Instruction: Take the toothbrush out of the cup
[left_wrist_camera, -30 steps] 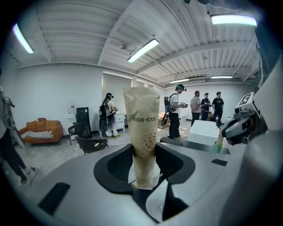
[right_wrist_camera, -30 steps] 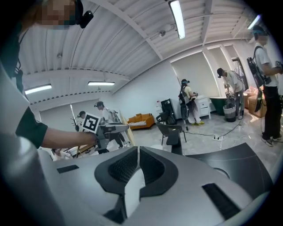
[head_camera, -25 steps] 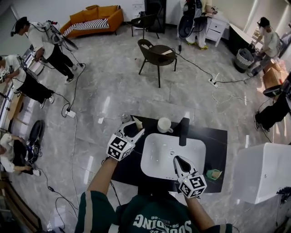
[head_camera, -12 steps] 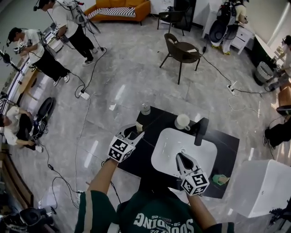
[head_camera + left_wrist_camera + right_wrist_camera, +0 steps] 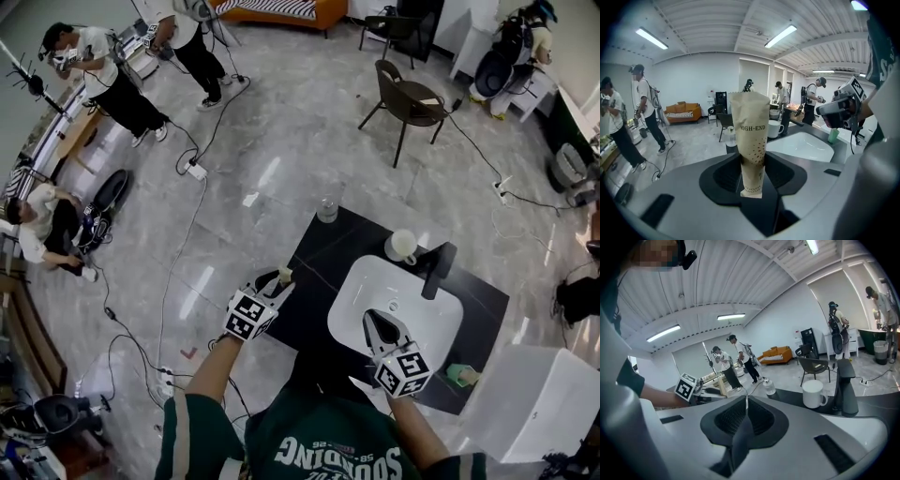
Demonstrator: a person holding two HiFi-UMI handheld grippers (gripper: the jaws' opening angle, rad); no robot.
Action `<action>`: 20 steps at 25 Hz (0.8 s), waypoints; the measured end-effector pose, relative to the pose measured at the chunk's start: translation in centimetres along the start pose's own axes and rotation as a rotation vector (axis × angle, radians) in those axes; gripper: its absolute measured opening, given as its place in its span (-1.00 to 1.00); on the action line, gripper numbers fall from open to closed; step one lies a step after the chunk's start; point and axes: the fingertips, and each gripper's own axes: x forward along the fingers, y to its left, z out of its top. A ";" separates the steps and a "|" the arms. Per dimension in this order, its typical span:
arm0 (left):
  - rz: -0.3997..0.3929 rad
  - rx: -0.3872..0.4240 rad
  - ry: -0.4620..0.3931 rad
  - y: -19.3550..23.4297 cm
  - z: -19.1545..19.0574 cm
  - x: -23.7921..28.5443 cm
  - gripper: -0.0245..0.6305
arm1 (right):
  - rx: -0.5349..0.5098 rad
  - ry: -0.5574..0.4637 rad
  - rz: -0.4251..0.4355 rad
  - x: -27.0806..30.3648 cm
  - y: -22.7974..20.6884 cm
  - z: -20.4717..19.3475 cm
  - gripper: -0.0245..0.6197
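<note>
- Your left gripper (image 5: 277, 281) is clamped on the wrapped toothbrush (image 5: 752, 140). Both pads press the lower part of the tan paper sleeve, so the jaws stand partly apart, only as wide as the sleeve.
- The sleeve stands about upright between the jaws. Its top end sticks out well past the fingertips, and "HIGH-END" is printed near the top.
- In the head view the wrapped toothbrush (image 5: 284, 274) is a small pale tip at the front of that gripper, over the left part of the black counter (image 5: 314, 281).
- The toothbrush is out of the white cup (image 5: 401, 246). The cup sits at the back of the counter, just beside the black faucet (image 5: 436, 270), well apart from your left gripper.
- I can't tell from any view whether anything is in the cup.
- Your right gripper (image 5: 377, 323) has its jaws fully together with nothing between them.
- It hangs over the near side of the white sink basin (image 5: 352, 298). I can't tell whether it touches the basin.
- The right gripper view looks past the closed jaws to the white cup (image 5: 814, 393) and the faucet (image 5: 846, 385) side by side.
- A clear bottle (image 5: 326, 209) stands at the far left corner of the counter.
- A small green thing (image 5: 461, 375) sits on the counter's right end, near the white cabinet (image 5: 530, 403).
- Other people stand around the room, with cables on the floor.
</note>
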 end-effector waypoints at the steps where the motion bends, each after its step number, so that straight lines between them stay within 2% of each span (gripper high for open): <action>1: 0.009 -0.009 0.015 0.1 -0.7 -0.4 -0.41 | -0.002 0.004 0.008 0.2 0.3 -0.1 -0.79; 7: 0.038 -0.072 0.125 0.0 -4.8 -1.4 -0.41 | -0.011 0.018 0.042 0.9 1.4 -0.1 -0.79; 11: 0.029 -0.054 0.169 -0.5 -6.2 -0.5 -0.41 | -0.013 0.017 0.034 0.7 0.8 0.0 -0.79; 20: 0.028 -0.091 0.182 0.1 -6.8 3.4 -0.41 | 0.010 0.004 -0.033 -0.7 -1.3 0.2 -0.79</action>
